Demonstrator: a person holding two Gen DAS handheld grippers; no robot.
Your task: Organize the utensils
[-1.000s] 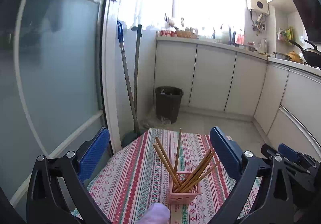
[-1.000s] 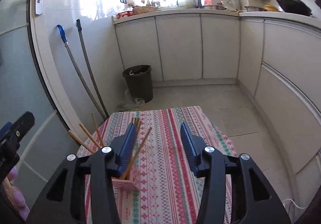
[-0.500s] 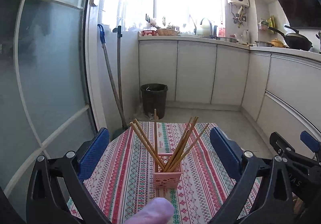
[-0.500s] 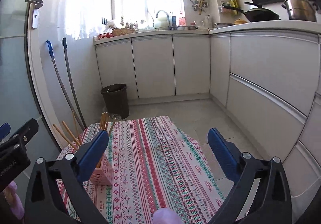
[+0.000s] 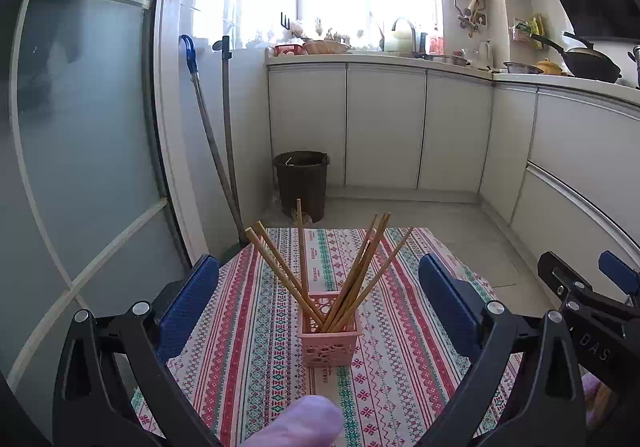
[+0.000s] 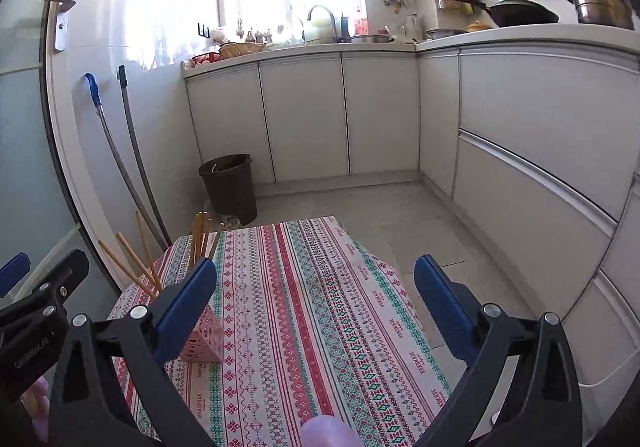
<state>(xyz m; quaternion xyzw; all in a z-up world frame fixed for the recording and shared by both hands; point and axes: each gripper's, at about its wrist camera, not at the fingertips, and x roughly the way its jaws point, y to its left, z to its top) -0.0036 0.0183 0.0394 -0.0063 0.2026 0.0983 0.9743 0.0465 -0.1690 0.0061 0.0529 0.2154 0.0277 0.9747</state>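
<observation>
A pink perforated holder (image 5: 329, 331) stands on the striped tablecloth (image 5: 400, 367), with several wooden chopsticks (image 5: 352, 275) fanned out in it. My left gripper (image 5: 320, 303) is open and empty, held back from the holder, which sits between its blue pads (image 5: 188, 299). My right gripper (image 6: 316, 299) is open and empty over the cloth; the holder (image 6: 204, 339) is behind its left pad (image 6: 188, 295), chopsticks (image 6: 136, 267) sticking up.
The small table's cloth (image 6: 304, 307) ends at a tiled floor (image 6: 400, 215). A dark bin (image 5: 302, 183) and two mop handles (image 5: 216, 151) stand beyond it. White cabinets (image 6: 520, 151) run along the right. A glass door (image 5: 80, 151) is on the left.
Both grippers have pulled back and levelled. The right gripper has opened wide and moved right of the holder. The holder now sits centred in the left wrist view.
</observation>
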